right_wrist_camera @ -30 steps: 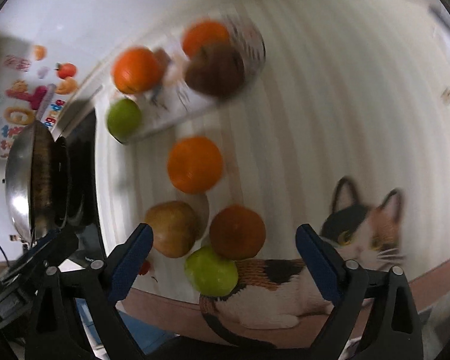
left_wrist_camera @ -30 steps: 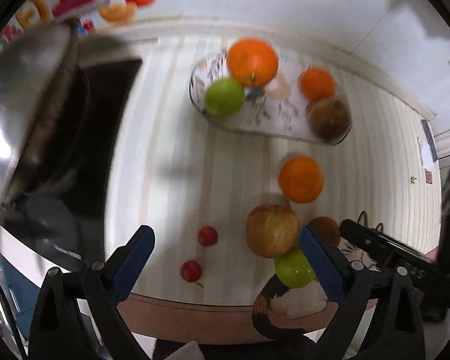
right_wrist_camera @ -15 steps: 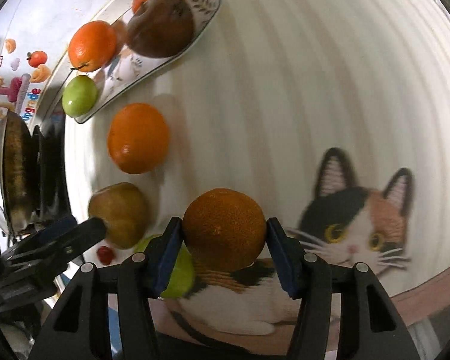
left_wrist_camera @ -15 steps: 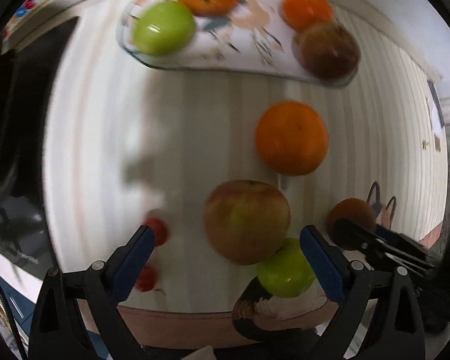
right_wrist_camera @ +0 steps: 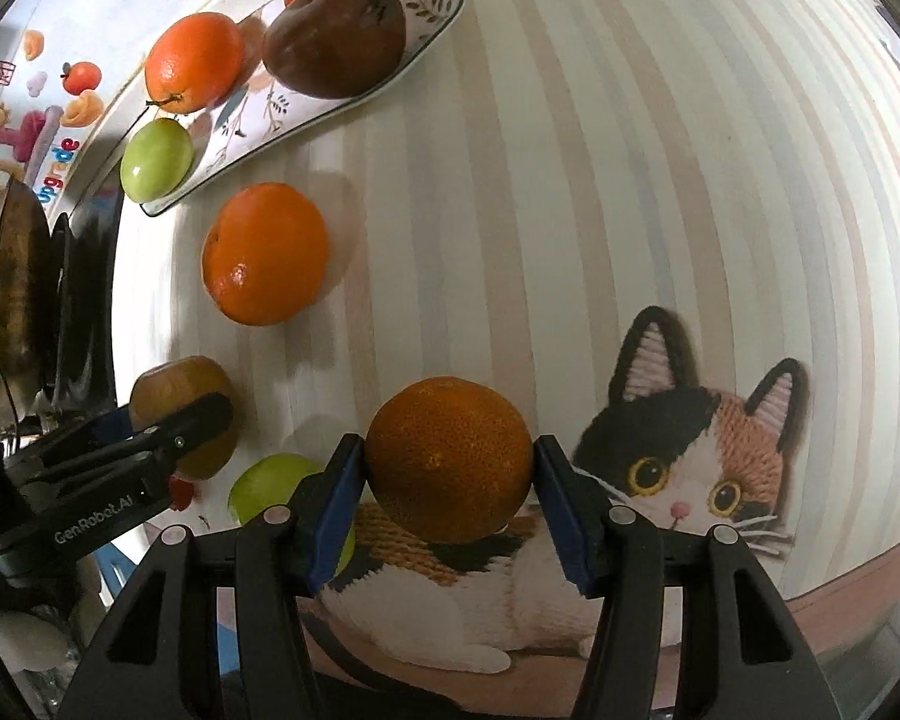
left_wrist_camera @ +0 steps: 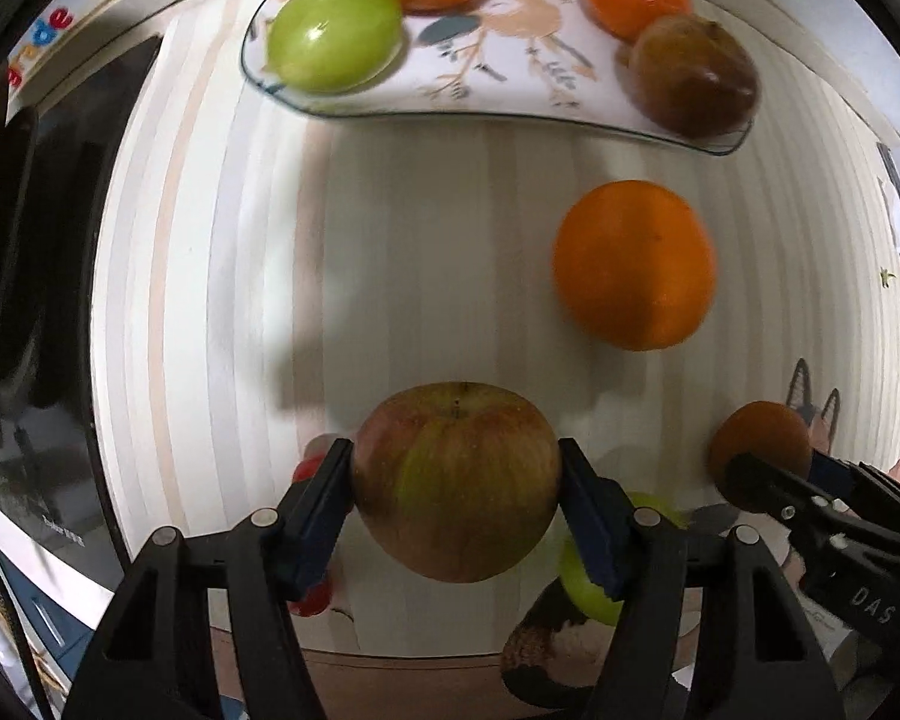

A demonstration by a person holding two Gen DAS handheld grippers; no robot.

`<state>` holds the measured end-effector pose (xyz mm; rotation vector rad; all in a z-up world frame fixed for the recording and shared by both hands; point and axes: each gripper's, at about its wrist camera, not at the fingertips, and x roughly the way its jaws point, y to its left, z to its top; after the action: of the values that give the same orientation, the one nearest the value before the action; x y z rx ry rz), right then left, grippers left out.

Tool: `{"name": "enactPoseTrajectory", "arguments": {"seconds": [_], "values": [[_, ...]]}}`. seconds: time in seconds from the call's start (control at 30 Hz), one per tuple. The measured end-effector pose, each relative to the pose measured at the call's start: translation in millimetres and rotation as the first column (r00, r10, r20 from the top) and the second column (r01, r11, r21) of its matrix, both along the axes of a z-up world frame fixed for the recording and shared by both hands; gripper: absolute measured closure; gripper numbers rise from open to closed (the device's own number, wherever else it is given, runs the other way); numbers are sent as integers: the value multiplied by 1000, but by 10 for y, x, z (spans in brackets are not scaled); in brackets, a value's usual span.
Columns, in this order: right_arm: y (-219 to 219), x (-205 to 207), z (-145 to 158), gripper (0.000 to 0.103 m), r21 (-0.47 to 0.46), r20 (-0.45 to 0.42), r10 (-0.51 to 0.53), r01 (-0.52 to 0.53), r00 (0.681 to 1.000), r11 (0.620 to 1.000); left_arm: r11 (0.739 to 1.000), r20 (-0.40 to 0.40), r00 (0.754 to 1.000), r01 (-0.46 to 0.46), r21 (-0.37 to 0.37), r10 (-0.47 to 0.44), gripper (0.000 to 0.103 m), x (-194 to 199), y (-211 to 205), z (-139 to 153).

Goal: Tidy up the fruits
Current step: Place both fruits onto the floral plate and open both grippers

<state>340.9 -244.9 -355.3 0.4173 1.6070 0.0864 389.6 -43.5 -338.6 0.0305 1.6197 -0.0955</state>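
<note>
Gripping a red-green apple (left_wrist_camera: 456, 480) between both blue pads, the left claw (left_wrist_camera: 456, 483) sits at the near left of the striped table (left_wrist_camera: 420, 252). Only the left wrist view shows small red fruits (left_wrist_camera: 306, 471) beside that claw. Farther back lies a loose orange (left_wrist_camera: 633, 264), and beyond it a patterned plate (left_wrist_camera: 510, 78) carries a green fruit (left_wrist_camera: 333, 33), two oranges and a brown fruit (left_wrist_camera: 693, 75). To the right, the right claw (right_wrist_camera: 450, 474) is clamped on a dark orange (right_wrist_camera: 450, 459). Only the right wrist view shows the cat picture (right_wrist_camera: 690, 456) on the table covering and the whole green apple (right_wrist_camera: 270, 489) at the near edge. Fruit stickers (right_wrist_camera: 81, 75) mark the far-left wall.
</note>
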Motion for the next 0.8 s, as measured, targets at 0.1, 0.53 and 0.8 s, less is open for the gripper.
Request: {"name": "enactPoseTrajectory", "arguments": {"seconds": [0.1,0.53,0.8], "values": [[3,43,14,42,7,2,-4,4,1000,1000,1000,1,1000,-3,1,3,39,2,27,7],[-68,120,138,44,15,64,-26,25,998,1000,998,86,996,-9,-64,15,39,58,-34,473],[-174,1012,788,44,132,191,-54,29,980,991,988,178,980,-62,-144,87,39,729,16,978]]}}
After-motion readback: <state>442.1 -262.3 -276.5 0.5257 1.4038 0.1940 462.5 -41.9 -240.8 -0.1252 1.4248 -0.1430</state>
